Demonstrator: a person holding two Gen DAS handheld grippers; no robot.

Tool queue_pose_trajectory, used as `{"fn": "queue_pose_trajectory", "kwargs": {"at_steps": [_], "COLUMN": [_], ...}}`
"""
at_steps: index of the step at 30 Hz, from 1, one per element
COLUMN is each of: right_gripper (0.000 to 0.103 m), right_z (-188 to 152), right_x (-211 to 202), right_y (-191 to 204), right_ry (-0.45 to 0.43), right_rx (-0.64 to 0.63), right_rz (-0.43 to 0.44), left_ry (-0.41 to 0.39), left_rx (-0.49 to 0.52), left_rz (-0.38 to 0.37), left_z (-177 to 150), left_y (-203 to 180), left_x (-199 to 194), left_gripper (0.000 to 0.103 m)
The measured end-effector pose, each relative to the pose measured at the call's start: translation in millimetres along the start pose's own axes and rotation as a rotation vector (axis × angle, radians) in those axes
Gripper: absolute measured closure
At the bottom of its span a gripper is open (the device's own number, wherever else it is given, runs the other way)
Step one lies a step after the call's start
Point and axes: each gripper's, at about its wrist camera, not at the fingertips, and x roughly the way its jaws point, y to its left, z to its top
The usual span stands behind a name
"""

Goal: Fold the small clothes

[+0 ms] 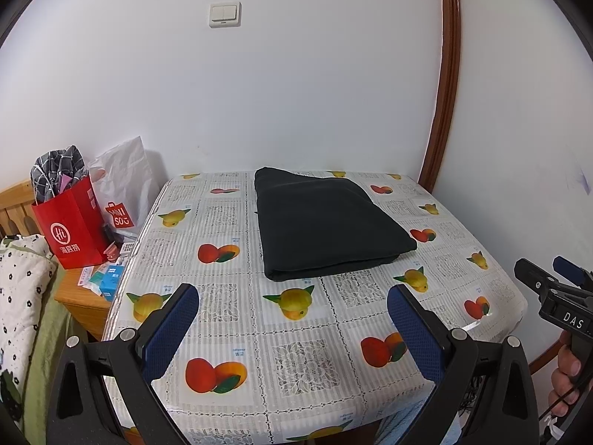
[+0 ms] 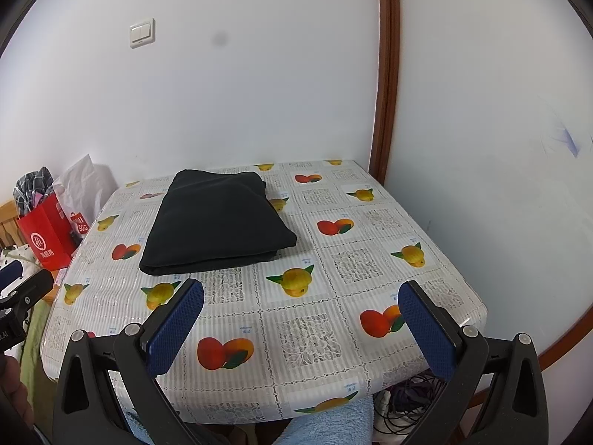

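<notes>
Two grippers, both spread wide and holding nothing: left gripper (image 1: 292, 319) hovering above the near half of the table (image 1: 493, 319), right gripper (image 2: 301, 317) likewise pulled back over the near edge, each well apart from the cloth. Blue pads (image 1: 174, 328) facing one another across a broad gap, with only fruit-print tablecloth (image 2: 307, 337) showing between them. One dark garment (image 1: 326, 226) lying toward the far side of the table, near the wall (image 1: 296, 92), already doubled into a neat thick rectangle with its folded edge turned toward the cameras; seen in the right wrist view as the same stacked slab (image 2: 215, 226), left of centre. Layers visible along the near edge, so probably folded more than once. Judged from that tidy shape and from both tools standing clear: fold likely finished, or paused before one last halving. Withdrawn, spread posture probably chosen to leave the fabric undisturbed and keep the view unblocked. Right tool also glimpsed at the right rim of the left view, gripped by a hand (image 1: 565, 374) below it. Off the table's left side, a red paper bag (image 1: 74, 230) stuffed with checked cloth, beside a white bag (image 1: 126, 185) — perhaps where further pieces wait, though not certain. Soft, thick cloth: apt to slump or spring open if nudged at one corner.
</notes>
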Motion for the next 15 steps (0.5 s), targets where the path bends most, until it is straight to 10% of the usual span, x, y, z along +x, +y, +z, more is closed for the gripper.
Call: {"fn": "queue_pose_trajectory", "kwargs": {"at_steps": [15], "right_gripper": [0.000], "right_z": [-1.1], "right_x": [1.8], "right_y": [4.9], "right_ry": [-0.007], "right_rx": [-0.010], "right_rz": [0.003], "left_ry": [0.001], "left_rx": [-0.013], "left_rz": [0.012], "left_z": [3.1], "left_y": [-0.7], "left_x": [2.7], "left_gripper": [0.000]}}
